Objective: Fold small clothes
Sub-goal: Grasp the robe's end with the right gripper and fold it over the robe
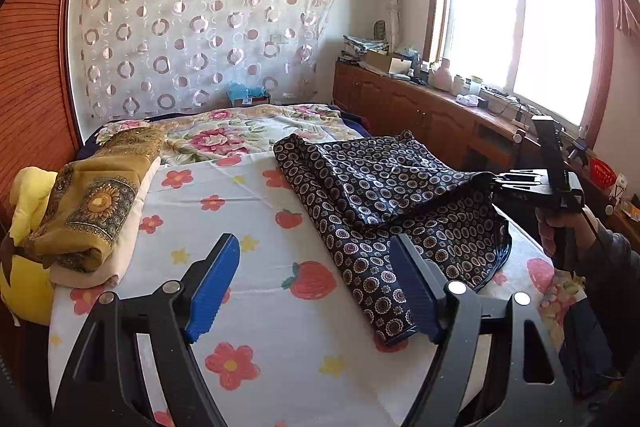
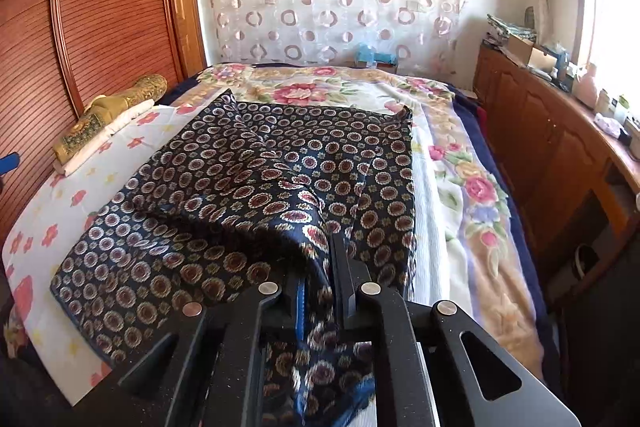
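Ahead of my left tool I have bare flower-printed white sheet. The dark navy medallion-patterned cloth blocks its right; a stack of folded ochre and cream cloths blocks its left.

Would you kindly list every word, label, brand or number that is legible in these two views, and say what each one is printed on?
None can be read.
Right gripper: faint pale lettering on its black body, too blurred to read.
Small box at the head of the bed: a label, too small to read.
Items on the wooden cabinet by the window: any print is too small.
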A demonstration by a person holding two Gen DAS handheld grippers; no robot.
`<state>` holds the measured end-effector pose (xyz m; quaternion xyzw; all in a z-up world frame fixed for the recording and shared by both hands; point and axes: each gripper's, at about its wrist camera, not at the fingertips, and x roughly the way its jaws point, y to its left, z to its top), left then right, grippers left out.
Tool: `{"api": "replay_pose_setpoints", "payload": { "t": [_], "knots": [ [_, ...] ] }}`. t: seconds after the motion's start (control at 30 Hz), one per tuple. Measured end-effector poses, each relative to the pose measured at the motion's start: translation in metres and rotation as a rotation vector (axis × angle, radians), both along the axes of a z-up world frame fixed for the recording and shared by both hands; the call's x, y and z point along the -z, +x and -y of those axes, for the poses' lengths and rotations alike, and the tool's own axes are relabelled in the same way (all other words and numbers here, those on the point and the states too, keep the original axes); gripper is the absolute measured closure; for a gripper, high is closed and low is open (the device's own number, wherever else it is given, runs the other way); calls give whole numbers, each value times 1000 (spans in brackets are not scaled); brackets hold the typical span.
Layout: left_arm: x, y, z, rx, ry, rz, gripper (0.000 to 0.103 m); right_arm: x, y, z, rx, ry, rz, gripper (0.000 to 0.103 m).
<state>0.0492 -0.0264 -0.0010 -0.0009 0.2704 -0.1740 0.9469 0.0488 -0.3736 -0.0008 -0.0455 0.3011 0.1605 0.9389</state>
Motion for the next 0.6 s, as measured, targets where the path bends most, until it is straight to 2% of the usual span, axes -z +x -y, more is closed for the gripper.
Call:
{"api": "replay_pose_setpoints", "payload": {
  "t": [0.23,0.4,0.6],
  "knots": [
    [0,0,2,0,2,-3,25,-5,-26,3,-11,19,42,78],
    [1,1,6,1,5,-7,25,-1,-19,-9,-37,28,41,72],
    [2,1,6,3,4,-8,25,6,-1,-41,-126,20,22,68]
  ]
}}
